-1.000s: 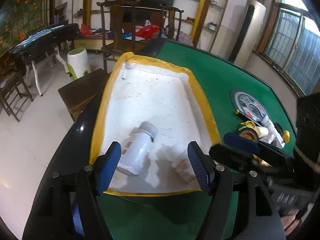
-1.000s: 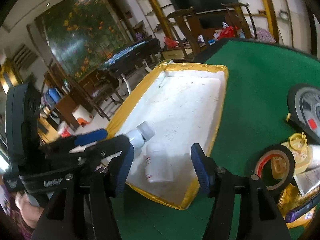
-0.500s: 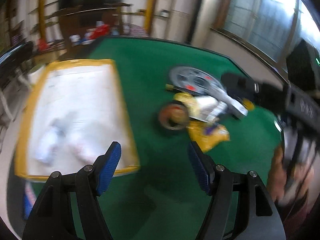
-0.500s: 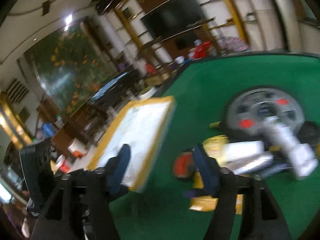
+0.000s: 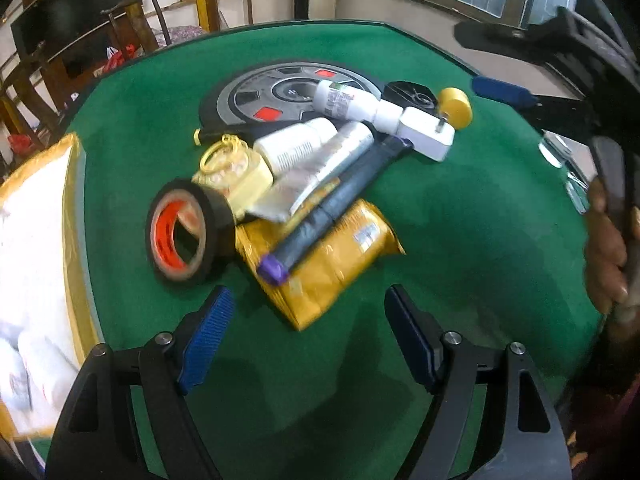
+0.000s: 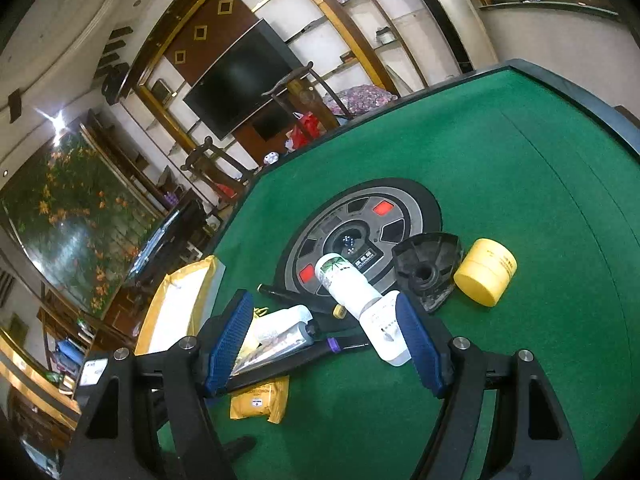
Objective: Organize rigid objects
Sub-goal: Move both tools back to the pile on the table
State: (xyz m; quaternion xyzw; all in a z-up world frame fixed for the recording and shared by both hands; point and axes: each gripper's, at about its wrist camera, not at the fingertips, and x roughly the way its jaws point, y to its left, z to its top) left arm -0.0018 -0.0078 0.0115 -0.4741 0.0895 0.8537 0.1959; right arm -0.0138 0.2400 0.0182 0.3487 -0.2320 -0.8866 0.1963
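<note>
A pile of objects lies on the green table: a black tape roll (image 5: 186, 236), a yellow packet (image 5: 332, 264), a dark pen (image 5: 332, 204), a silver tube (image 5: 320, 172), a white bottle (image 5: 296, 148), a second white bottle (image 5: 348, 100) (image 6: 346, 284), a white charger (image 5: 428, 136) (image 6: 384, 330) and a yellow cap (image 5: 456, 108) (image 6: 486, 272). My left gripper (image 5: 308, 336) is open and empty, just short of the packet. My right gripper (image 6: 324, 344) is open and empty, with the charger between its fingers' line of sight. The white tray (image 5: 24, 240) holds white bottles at the far left.
A round grey dial panel (image 5: 280, 92) is set in the table centre. A black fan-shaped piece (image 6: 428, 264) lies beside the yellow cap. Chairs (image 6: 224, 168) stand beyond the table's far edge. The right gripper body and hand (image 5: 608, 240) fill the left view's right side.
Both grippers have swung right, away from the white tray with its bottles, and now face the pile of objects. Both stay open and empty.
</note>
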